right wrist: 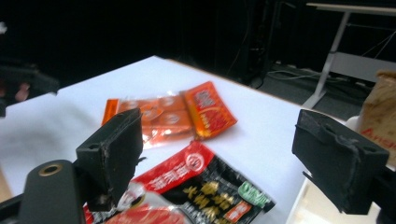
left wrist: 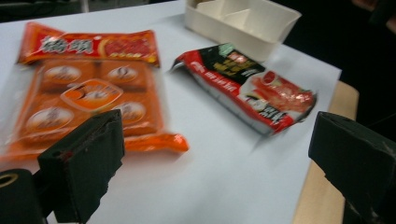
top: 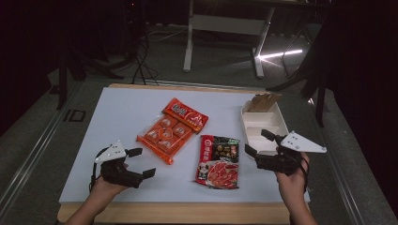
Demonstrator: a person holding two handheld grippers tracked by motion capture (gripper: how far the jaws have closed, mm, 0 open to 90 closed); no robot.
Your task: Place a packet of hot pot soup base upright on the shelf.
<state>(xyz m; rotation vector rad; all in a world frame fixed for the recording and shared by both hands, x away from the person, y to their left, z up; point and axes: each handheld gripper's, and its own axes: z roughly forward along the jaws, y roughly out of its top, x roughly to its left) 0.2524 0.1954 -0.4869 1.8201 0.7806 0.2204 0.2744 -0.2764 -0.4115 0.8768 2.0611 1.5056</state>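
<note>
An orange snack pack (top: 171,129) (left wrist: 88,88) (right wrist: 173,114) lies flat at the middle of the white table top (top: 117,117). A red and black pouch (top: 218,161) (left wrist: 247,88) (right wrist: 196,191) lies to its right, nearer the front edge. My left gripper (top: 143,162) (left wrist: 219,163) hovers open at the front left, short of the orange pack, jaws wide with nothing between them. My right gripper (top: 257,141) (right wrist: 226,156) stands open just right of the pouch, over the near end of the white tray (top: 265,126); its jaws hold nothing.
The white compartment tray (left wrist: 243,23) sits at the table's right edge with a brown paper packet (top: 264,101) (right wrist: 380,112) in its far compartment. A wooden strip (top: 187,212) borders the table's front. Desk legs (top: 190,42) stand on the floor beyond.
</note>
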